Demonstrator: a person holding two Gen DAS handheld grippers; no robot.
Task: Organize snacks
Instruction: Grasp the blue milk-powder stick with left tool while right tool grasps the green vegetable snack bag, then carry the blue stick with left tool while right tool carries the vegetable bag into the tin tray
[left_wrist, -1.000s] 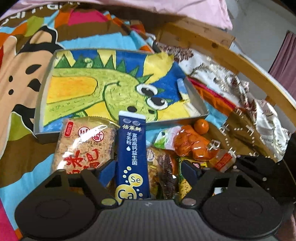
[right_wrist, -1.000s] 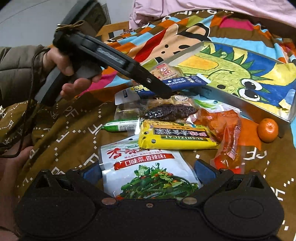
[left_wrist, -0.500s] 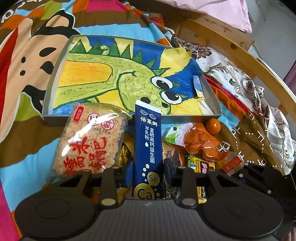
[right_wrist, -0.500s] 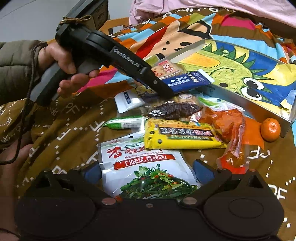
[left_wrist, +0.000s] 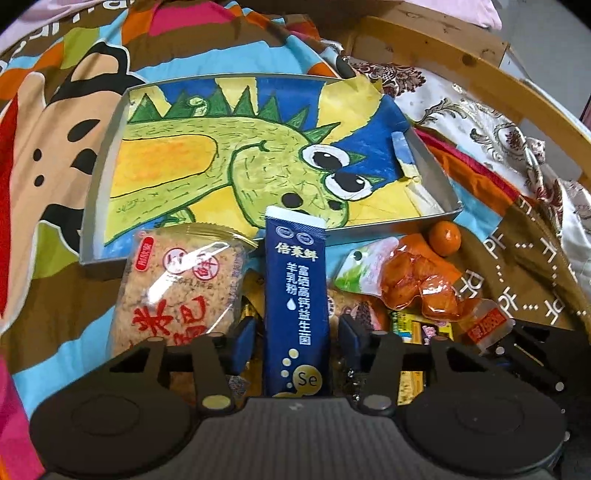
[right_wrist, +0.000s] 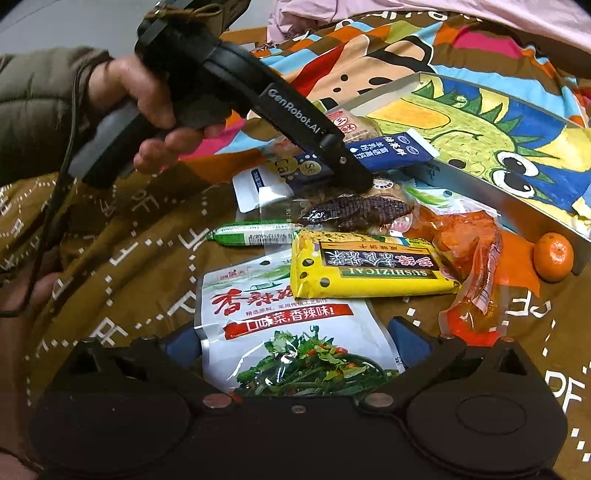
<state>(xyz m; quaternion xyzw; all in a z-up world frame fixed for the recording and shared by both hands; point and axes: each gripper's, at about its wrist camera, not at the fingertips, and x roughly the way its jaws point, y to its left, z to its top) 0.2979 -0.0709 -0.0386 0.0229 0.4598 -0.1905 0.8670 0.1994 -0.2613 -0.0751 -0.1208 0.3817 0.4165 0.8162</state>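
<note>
A dark blue stick sachet (left_wrist: 295, 295) lies lengthwise between the jaws of my left gripper (left_wrist: 297, 338), its far end over the near wall of the grey tray (left_wrist: 99, 206). The jaws are opening, and a thin gap shows between each blue pad and the sachet. Left of it sits a rice-cracker packet (left_wrist: 177, 295). In the right wrist view the left gripper (right_wrist: 354, 177) points down at the sachet (right_wrist: 391, 151) beside the tray (right_wrist: 373, 99). My right gripper (right_wrist: 293, 341) stands open around a green vegetable packet (right_wrist: 295, 325) lying on the blanket.
Snacks are piled before the tray: a yellow packet (right_wrist: 369, 269), a dark corn cob (right_wrist: 354, 212), a green sausage (right_wrist: 255, 234), an orange pouch (right_wrist: 469, 258) and a tangerine (right_wrist: 553, 256). A dinosaur drawing lines the tray. A wooden bed rail (left_wrist: 461, 62) runs behind on the right.
The left jaws closed in on the blue sachet, then parted a little. The left gripper tilted, so tray and sachet sit differently in view. The right gripper stayed put.
</note>
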